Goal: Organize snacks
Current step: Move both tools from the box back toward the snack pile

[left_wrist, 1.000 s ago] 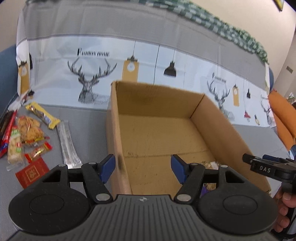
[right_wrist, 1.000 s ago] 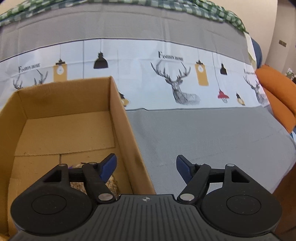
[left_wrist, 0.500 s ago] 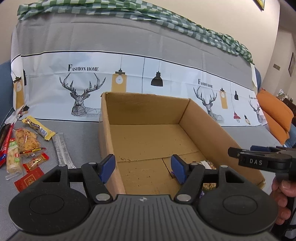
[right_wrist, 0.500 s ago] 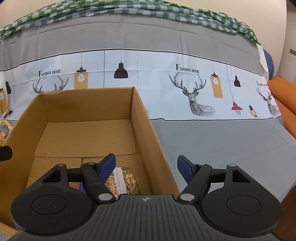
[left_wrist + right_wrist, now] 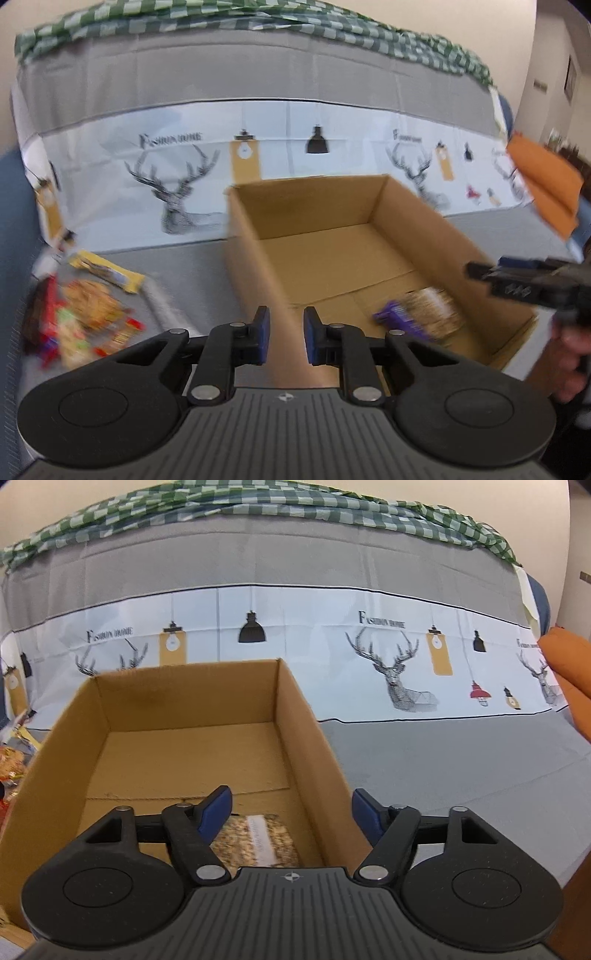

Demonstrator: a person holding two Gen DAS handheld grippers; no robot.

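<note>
Motion blur smears the snack pile (image 5: 85,317) at the couch's left edge; wrappers unreadable. The packet (image 5: 258,840) in the box is half hidden behind the right gripper (image 5: 291,812).

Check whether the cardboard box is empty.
Not empty. A snack packet lies on the floor of the cardboard box, near its front; the rest of the floor is bare.

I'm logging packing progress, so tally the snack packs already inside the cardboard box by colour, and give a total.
Brown speckled pack: 1
Purple pack: 1
Total in the cardboard box: 2
The loose snacks beside it are too blurred to count.
</note>
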